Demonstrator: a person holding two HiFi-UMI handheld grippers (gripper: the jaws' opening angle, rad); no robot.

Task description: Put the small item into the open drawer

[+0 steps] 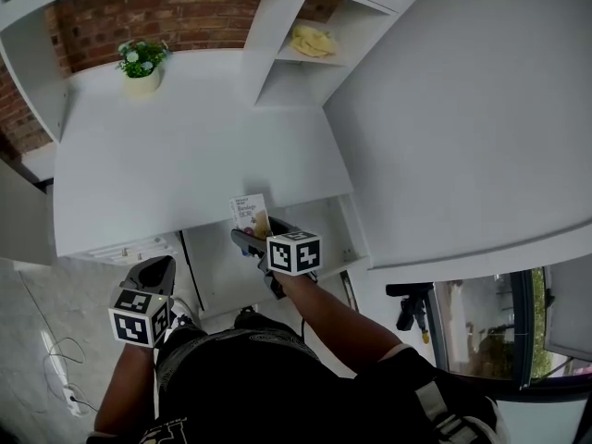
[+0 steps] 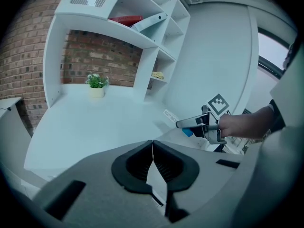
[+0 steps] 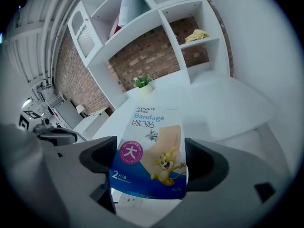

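The small item is a flat bandage packet point(image 1: 250, 213), white at the top, blue at the bottom, with a cartoon print. My right gripper point(image 1: 262, 232) is shut on the lower part of the bandage packet point(image 3: 151, 148) and holds it upright at the desk's front edge, over the open white drawer point(image 1: 344, 239). My left gripper point(image 1: 157, 268) hangs lower to the left, beside the person's body. Its jaws meet at the tips with nothing between them in the left gripper view point(image 2: 152, 148). That view also shows the right gripper point(image 2: 199, 123) off to the right.
A white desk point(image 1: 185, 146) runs back to a brick wall. A potted plant point(image 1: 141, 63) stands at its far left. The shelf unit at the back right holds a yellow cloth point(image 1: 313, 41). A power strip point(image 1: 57, 370) lies on the floor at left.
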